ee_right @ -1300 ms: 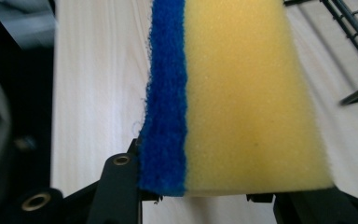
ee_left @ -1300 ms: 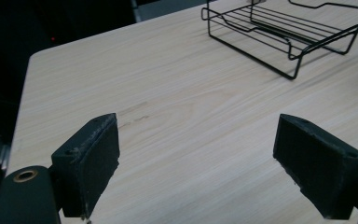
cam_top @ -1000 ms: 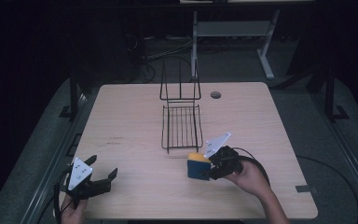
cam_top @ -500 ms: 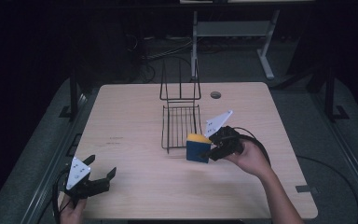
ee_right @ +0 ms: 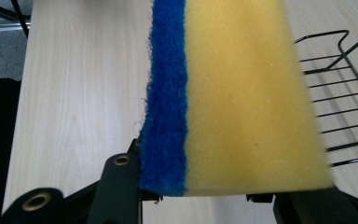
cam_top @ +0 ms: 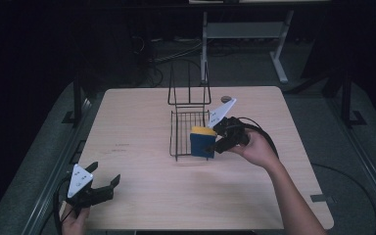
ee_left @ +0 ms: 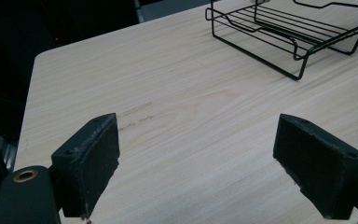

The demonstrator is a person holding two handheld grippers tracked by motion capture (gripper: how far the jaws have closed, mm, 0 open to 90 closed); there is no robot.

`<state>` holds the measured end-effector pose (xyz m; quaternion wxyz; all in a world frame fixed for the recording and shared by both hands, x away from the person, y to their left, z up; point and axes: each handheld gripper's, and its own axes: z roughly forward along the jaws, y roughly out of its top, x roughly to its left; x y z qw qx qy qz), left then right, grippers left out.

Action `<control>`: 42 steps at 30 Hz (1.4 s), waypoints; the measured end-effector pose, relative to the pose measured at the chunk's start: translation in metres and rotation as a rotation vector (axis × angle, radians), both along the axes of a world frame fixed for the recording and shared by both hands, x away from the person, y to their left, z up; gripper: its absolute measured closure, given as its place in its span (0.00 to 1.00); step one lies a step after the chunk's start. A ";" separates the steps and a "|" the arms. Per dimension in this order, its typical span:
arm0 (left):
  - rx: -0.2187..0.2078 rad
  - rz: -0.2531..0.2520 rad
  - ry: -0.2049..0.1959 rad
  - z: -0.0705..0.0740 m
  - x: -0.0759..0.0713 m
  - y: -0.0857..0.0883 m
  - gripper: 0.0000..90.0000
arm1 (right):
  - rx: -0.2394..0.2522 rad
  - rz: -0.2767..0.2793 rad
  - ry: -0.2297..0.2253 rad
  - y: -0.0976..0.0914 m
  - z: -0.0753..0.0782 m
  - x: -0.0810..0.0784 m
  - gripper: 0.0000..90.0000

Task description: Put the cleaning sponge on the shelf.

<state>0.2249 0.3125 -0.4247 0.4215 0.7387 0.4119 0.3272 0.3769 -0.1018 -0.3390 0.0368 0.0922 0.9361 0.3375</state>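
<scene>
A yellow sponge with a blue scouring side [cam_top: 203, 142] hangs above the near right corner of the black wire rack [cam_top: 186, 128], and my right gripper [cam_top: 214, 142] is shut on it. Close up in the right gripper view, the sponge [ee_right: 242, 98] stands on edge between the jaws, blue layer to the left. The rack [ee_right: 342, 107] lies just beyond it at the right. My left gripper [cam_top: 105, 186] rests open at the table's near left corner, with its pads [ee_left: 91, 163] wide apart over bare wood. The rack [ee_left: 289, 32] lies far ahead of it.
The wooden table [cam_top: 137, 132] has a round cable hole [cam_top: 226, 99] near its far edge. An upright wire frame [cam_top: 188, 90] stands at the rack's far end. Dark floor, cables and a metal stand [cam_top: 245, 29] lie behind the table.
My right gripper has lifted the sponge and carried it away from the near edge, up to the rack's near right corner. The left gripper has stayed where it was.
</scene>
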 end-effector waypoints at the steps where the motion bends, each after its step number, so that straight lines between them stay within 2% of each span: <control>1: 0.002 -0.001 0.000 0.000 0.000 0.000 0.15 | 0.001 0.000 0.001 0.001 0.000 0.002 0.64; 3: 0.002 -0.001 0.001 0.000 0.000 0.000 0.15 | 0.015 0.003 0.007 0.001 0.000 0.007 0.64; 4: 0.003 -0.002 0.001 0.000 0.000 0.001 0.15 | 0.011 -0.007 0.026 0.001 -0.001 0.011 0.64; 9: -0.003 -0.006 0.001 0.000 0.001 0.000 0.15 | -0.003 -0.022 0.032 0.001 -0.003 0.021 0.64; 13: -0.003 -0.012 0.001 0.000 0.001 0.000 0.15 | -0.006 -0.017 0.018 0.003 -0.003 0.028 0.64; 18: -0.007 -0.012 0.001 0.000 0.001 0.001 0.15 | 0.010 -0.028 0.030 0.007 -0.003 0.038 0.64; 21: -0.009 -0.011 -0.002 0.000 0.000 0.001 0.15 | 0.002 -0.038 0.047 0.009 -0.007 0.046 0.64; 25: -0.008 -0.014 0.000 0.000 0.001 0.001 0.15 | 0.017 -0.052 0.065 0.009 -0.011 0.056 0.63; 29: -0.009 -0.013 -0.001 0.000 0.001 0.001 0.15 | 0.015 -0.049 0.066 0.010 -0.012 0.062 0.63; 31: -0.010 -0.014 -0.001 0.000 0.001 0.001 0.15 | 0.017 -0.052 0.051 0.010 -0.011 0.065 0.63; 35: -0.016 -0.013 -0.003 0.000 0.001 0.001 0.15 | 0.040 -0.065 0.067 0.008 -0.015 0.070 0.63; 42: -0.014 -0.016 0.000 0.000 0.001 0.000 0.15 | 0.036 -0.067 0.063 0.006 -0.024 0.080 0.63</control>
